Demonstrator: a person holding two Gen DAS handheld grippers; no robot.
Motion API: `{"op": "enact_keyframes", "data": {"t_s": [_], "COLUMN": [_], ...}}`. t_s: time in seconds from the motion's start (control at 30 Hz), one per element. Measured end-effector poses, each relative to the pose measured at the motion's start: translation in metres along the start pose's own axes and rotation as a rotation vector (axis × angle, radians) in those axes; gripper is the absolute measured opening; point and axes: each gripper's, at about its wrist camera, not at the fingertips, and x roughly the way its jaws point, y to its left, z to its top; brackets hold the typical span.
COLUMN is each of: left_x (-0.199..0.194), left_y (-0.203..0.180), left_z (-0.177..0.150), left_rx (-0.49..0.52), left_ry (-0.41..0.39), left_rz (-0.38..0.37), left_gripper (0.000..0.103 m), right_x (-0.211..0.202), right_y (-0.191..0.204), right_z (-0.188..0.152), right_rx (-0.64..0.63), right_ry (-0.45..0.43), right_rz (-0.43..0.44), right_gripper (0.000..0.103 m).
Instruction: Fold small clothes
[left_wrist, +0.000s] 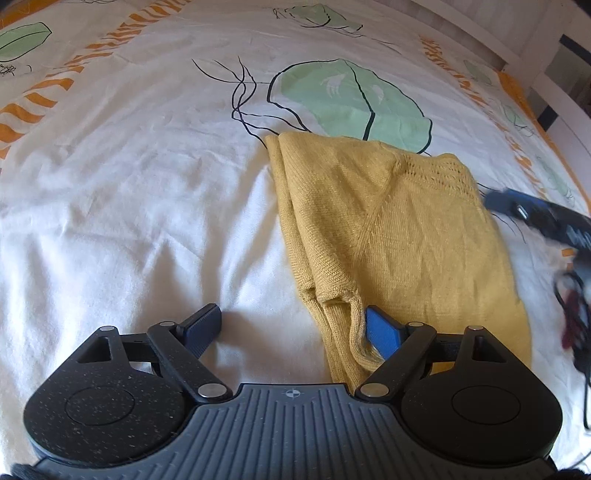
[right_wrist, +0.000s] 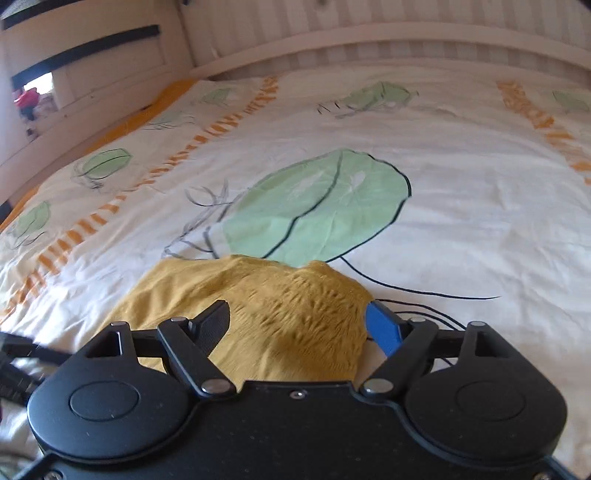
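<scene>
A mustard yellow knitted garment lies folded lengthwise on the white patterned bed cover. My left gripper is open at the garment's near left corner, its right finger against a loose knitted edge, its left finger on bare sheet. My right gripper shows blurred at the garment's right edge in the left wrist view. In the right wrist view the right gripper is open, with the yellow garment bunched between its spread fingers, blurred by motion.
The bed cover has green leaf prints and orange striped bands. A white wooden bed frame runs along the far side. Dark cables hang at the right in the left wrist view.
</scene>
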Motion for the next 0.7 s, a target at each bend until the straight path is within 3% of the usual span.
{"op": "enact_keyframes", "data": {"t_s": [0.13,0.27,0.3,0.57,0.7], "left_x": [-0.007,-0.017,-0.019,-0.053,-0.060], "left_y": [-0.005,-0.007,-0.006,-0.016,-0.040], "left_z": [0.000,0.000,0.000,-0.005,-0.024], "left_rx": [0.010,-0.004,-0.013,-0.030,0.068], "left_ry": [-0.016,-0.035,-0.040,-0.144,-0.129], "left_rz": [0.004,-0.036,-0.047,-0.066,-0.095], "left_gripper": [0.083,0.083,0.083,0.080,0.072], "right_x": [-0.049,-0.075,-0.078,-0.092,-0.090], "right_y": [0.028,0.055,0.062,0.083,0.085], "right_z": [-0.031,-0.067,-0.074,-0.092,-0.097], "right_rx": [-0.145,-0.290,-0.326,-0.409,-0.443], "right_ry": [0.013,0.085,0.092,0.056,0.067], "right_rz": [0.014,-0.013,-0.021,-0.040,-0.054], "right_gripper": [0.082,0.039,0.036,0.036,0.036]}}
